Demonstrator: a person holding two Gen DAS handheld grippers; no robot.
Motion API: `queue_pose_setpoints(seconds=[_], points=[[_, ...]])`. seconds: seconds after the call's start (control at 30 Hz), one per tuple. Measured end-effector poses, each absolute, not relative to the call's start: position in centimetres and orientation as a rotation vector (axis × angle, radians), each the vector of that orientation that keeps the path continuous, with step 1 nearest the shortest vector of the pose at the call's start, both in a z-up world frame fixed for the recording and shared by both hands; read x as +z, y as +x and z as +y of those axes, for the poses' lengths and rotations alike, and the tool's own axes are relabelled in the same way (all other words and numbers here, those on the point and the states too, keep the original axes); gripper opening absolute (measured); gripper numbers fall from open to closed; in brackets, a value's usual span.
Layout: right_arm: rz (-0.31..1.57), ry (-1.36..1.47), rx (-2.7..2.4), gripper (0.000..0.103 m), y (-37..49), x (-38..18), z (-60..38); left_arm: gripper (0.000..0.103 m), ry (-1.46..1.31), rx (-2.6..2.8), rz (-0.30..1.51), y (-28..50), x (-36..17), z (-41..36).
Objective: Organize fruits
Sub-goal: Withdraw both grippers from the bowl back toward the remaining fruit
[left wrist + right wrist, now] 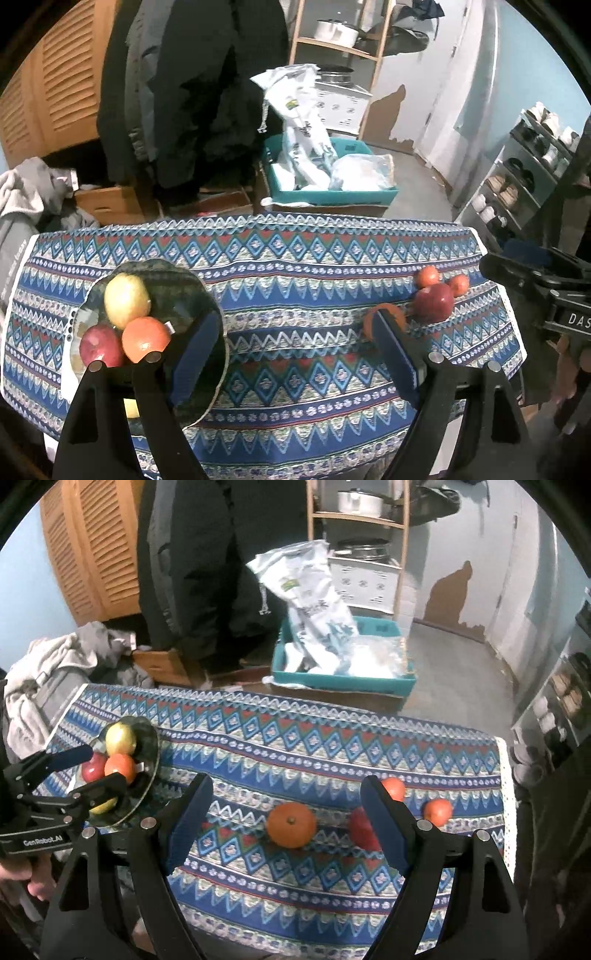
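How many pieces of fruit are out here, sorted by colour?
Yellow: 2 – yellow apple and a yellow fruit, partly hidden, both on the glass plate.
Red: 2 – red apple on the plate, red apple on the cloth.
Orange: 4 – orange on the plate; large orange and two small ones on the cloth.
Total: 8

Both the left gripper [295, 332] and right gripper [286, 801] have black frames, blue-padded jaws and silver pins.

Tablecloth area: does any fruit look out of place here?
Yes. Four fruits sit loose on the tablecloth outside the plate: an orange, a red apple and two small tangerines.
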State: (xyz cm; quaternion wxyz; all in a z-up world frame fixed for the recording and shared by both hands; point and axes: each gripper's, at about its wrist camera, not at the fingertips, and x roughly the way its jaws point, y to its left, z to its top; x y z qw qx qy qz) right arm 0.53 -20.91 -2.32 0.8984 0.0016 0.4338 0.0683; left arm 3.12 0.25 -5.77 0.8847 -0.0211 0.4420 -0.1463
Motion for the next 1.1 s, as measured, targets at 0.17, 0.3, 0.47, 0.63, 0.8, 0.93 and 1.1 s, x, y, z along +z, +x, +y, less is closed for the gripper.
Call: queue_pose_setpoints(seconds=[0.17,0.3,0.47,0.63,0.8,0.93,1.1], points=[[0.887,0.024,0.100,0.082,0.0,-2.1,-23.7,0.086,-0.022,-0.330,0.923,3.2,-5.6,-1.9],[0.888,0.050,0.054,0.082,-0.3,-2.4,-26.5,0.086,-0.011,-0.347,0.936,3.4,-5.9,-3.3],[0.891,0.078,-0.003,0.082,-1.1,-2.8,-29.7,0.086,0.015,-0.362,0.939,3.7,-6.2,-5.2],[0.894,0.095,-0.039,0.082,-1.5,-3.2,-32.1,0.086,0.042,-0.380,0.947,4.0,-6.7,-7.3],[0.921,0.087,-0.071,0.082,-1.0,-4.3,-34.1,0.086,0.065,-0.389,0.961,4.8,-7.5,-9.0],[0.956,0.094,-0.080,0.082,0.0,-5.7,-35.5,0.086,0.055,-0.394,0.978,5.7,-8.1,-9.7],[0.991,0.082,-0.074,0.082,1.4,-7.3,-36.3,0.086,0.043,-0.394,0.994,6.9,-9.0,-10.5]])
